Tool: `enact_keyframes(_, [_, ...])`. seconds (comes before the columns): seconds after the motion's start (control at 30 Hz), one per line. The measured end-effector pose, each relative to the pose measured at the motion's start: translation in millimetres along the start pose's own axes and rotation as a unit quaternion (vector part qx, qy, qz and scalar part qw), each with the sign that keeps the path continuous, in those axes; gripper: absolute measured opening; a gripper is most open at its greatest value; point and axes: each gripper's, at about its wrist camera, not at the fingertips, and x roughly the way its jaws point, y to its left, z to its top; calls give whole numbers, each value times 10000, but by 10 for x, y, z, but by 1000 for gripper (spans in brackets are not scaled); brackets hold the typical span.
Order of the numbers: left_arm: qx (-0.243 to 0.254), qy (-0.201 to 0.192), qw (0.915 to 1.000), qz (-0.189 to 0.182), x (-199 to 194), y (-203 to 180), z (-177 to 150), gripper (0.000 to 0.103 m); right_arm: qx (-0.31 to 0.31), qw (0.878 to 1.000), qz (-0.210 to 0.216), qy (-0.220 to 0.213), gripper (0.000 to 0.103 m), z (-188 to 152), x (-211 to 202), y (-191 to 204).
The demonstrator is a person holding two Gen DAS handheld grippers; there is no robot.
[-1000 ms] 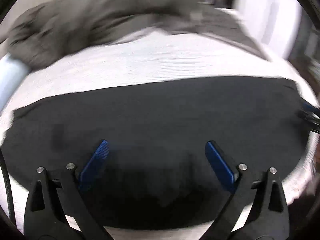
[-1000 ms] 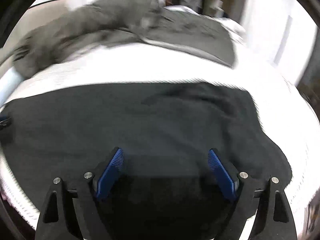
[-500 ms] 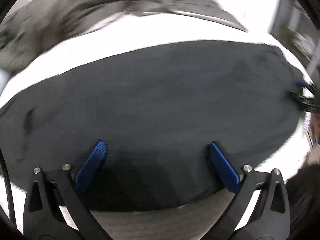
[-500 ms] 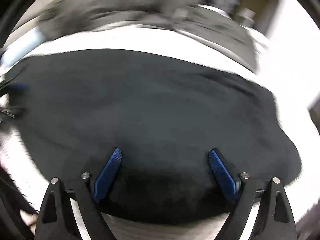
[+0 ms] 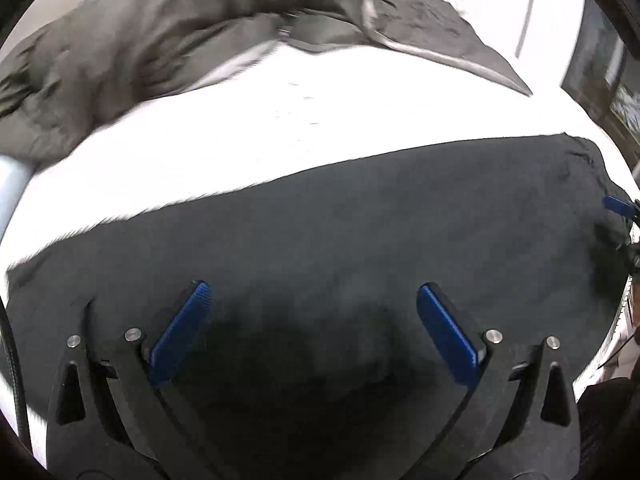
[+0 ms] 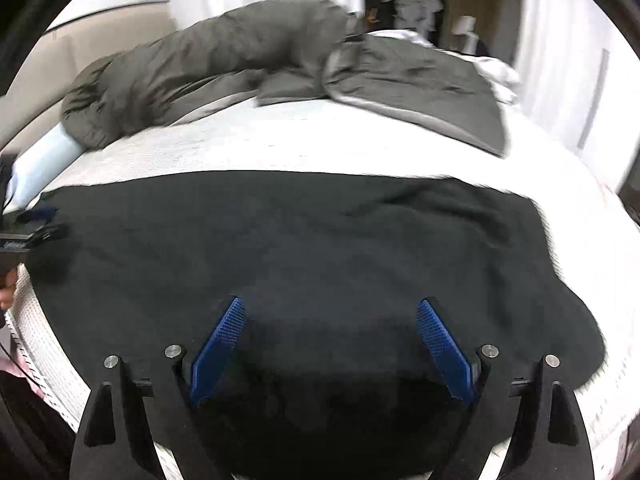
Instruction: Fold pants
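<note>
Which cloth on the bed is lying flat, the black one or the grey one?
The black fabric pants lie spread flat on the white bed cover, nearest the camera. The grey puffy quilt is bunched in a heap farther back.

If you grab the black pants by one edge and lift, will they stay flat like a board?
Probably not. The black pants lie limp with soft wrinkles on the white bed cover, so they would likely droop and fold. They look like thin cloth, so probably light, and unlikely to roll away.
</note>
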Motion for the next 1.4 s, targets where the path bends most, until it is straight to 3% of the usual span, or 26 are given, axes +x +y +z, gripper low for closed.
enact_keyframes(0.1, [165,334,9990,-227,344,-266,292,102,-413,9984,85,372,90,129,360,259])
enact_keyframes(0.2, [109,936,9955,-134,741,-368,414,103,-612,9956,-15,714,90,120,650,305])
enact_keyframes(0.23, [89,967,9952,-112,789,-365,430,103,-615,9957,17,690,90,116,636,295])
enact_keyframes(0.3, [36,840,9964,-66,766,-294,431,103,-570,9960,-71,679,90,102,571,206])
enact_keyframes(0.47, [-480,751,9927,807,638,243,323,103,-45,9974,-394,595,91,-97,390,-275])
enact_keyframes(0.53, [-706,722,9902,967,551,425,233,103,164,9963,-649,535,91,-170,302,-482])
enact_keyframes(0.67, [-877,353,9923,805,142,386,-62,101,512,9964,-579,355,91,-248,168,-645])
enact_keyframes(0.77, [-804,-82,9963,306,-270,79,-385,101,577,9966,-527,273,91,-276,103,-593])
enact_keyframes(0.87, [-356,-344,9987,-152,-486,-372,-686,101,547,9978,-336,188,91,-299,17,-461])
enact_keyframes(0.97, [146,-246,9990,-357,-432,-695,-823,101,12,9999,21,110,91,-343,-59,-191])
enact_keyframes(1.1, [198,-116,9996,-164,-331,-753,-958,103,-389,9980,-339,367,91,-537,-6,-139])
enact_keyframes(1.27, [-81,-173,9997,146,-228,-494,-954,103,212,9918,-1251,143,91,-660,-179,-591])
enact_keyframes(1.33, [-202,-173,9994,225,-237,-428,-988,103,496,9940,-976,50,90,-700,-242,-698])
enact_keyframes(1.4, [-237,-210,9993,222,-293,-317,-1027,103,530,9935,-1004,25,90,-682,-244,-683])
